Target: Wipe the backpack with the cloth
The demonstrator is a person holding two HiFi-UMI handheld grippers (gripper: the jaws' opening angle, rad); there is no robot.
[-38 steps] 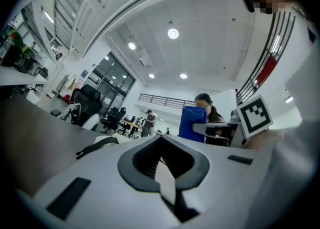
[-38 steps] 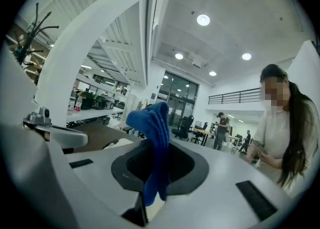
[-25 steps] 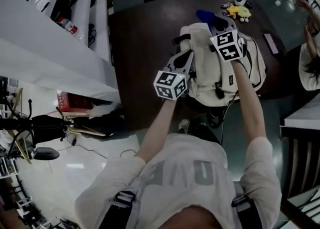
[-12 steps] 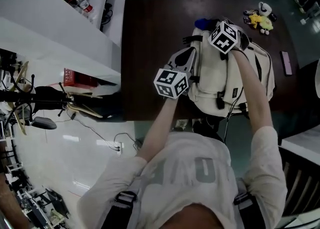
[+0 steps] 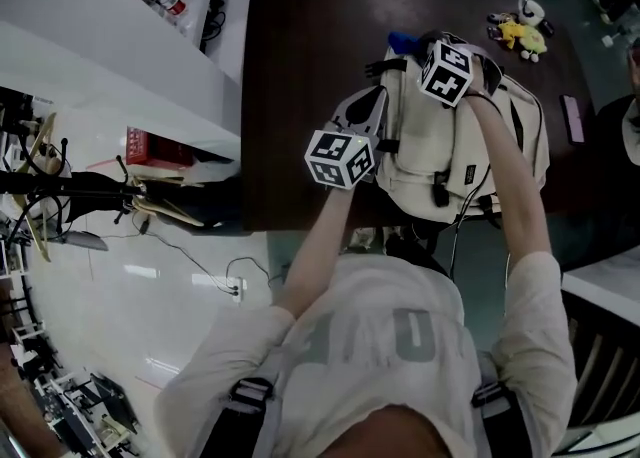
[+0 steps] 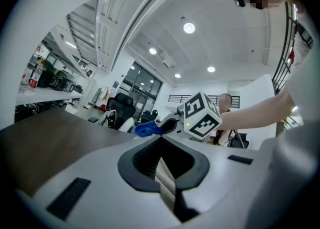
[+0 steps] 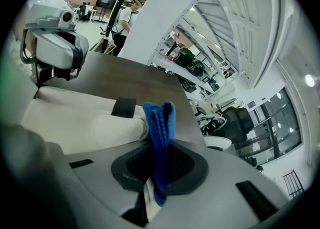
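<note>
A cream backpack lies on the dark brown table. My right gripper is over its far left corner, shut on a folded blue cloth. In the right gripper view the blue cloth stands up between the jaws of the right gripper, against the backpack. My left gripper rests at the backpack's left edge. In the left gripper view the left gripper has its jaws together with nothing seen between them. Beyond it are the blue cloth and the right gripper's marker cube.
Plush toys lie at the table's far right, and a small flat pink item lies right of the backpack. White desks run along the left. A red box and cables sit on the floor. A person is at the right edge.
The head view has shifted. My right gripper with the cloth has moved slightly along the backpack's far left corner. The left gripper stays by the backpack's left edge.
</note>
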